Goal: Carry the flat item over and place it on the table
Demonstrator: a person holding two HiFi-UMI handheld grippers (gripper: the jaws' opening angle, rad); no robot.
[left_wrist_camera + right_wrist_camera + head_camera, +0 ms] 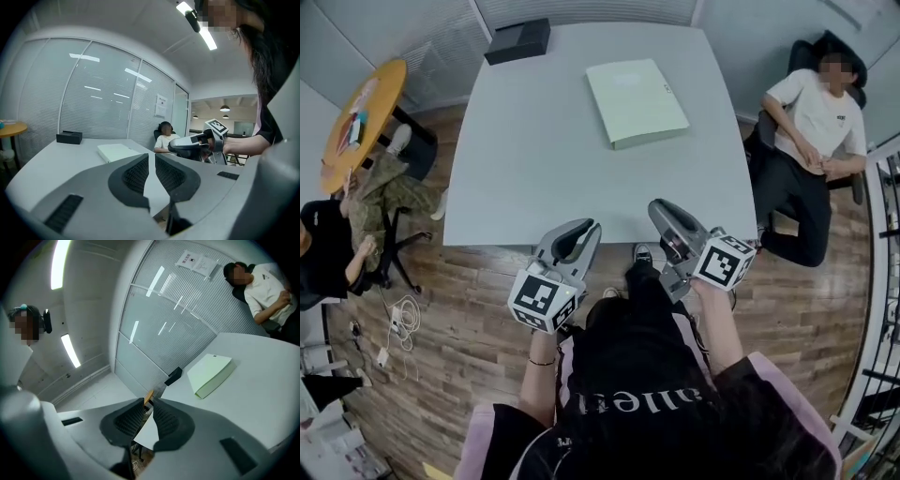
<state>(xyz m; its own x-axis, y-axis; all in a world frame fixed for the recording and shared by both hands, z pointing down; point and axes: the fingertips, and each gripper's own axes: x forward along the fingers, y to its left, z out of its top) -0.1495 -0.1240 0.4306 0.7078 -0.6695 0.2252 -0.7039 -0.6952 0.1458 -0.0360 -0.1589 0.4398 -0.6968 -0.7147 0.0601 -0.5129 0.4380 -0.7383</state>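
The flat item, a pale green folder-like box (636,101), lies on the far half of the white table (534,178); it also shows in the left gripper view (117,151) and the right gripper view (211,375). Both grippers hover side by side at the table's near edge, well short of the item. My left gripper (586,231) (151,157) is shut, nothing between its ribbed pads. My right gripper (660,212) (148,402) is also shut and empty. The right gripper's body (187,145) shows across the left gripper view.
A black box (517,40) sits at the table's far edge. A person (811,122) sits in a chair at the right. At the left stand a round orange table (361,117), a black chair and another person. Cables (398,319) lie on the wood floor.
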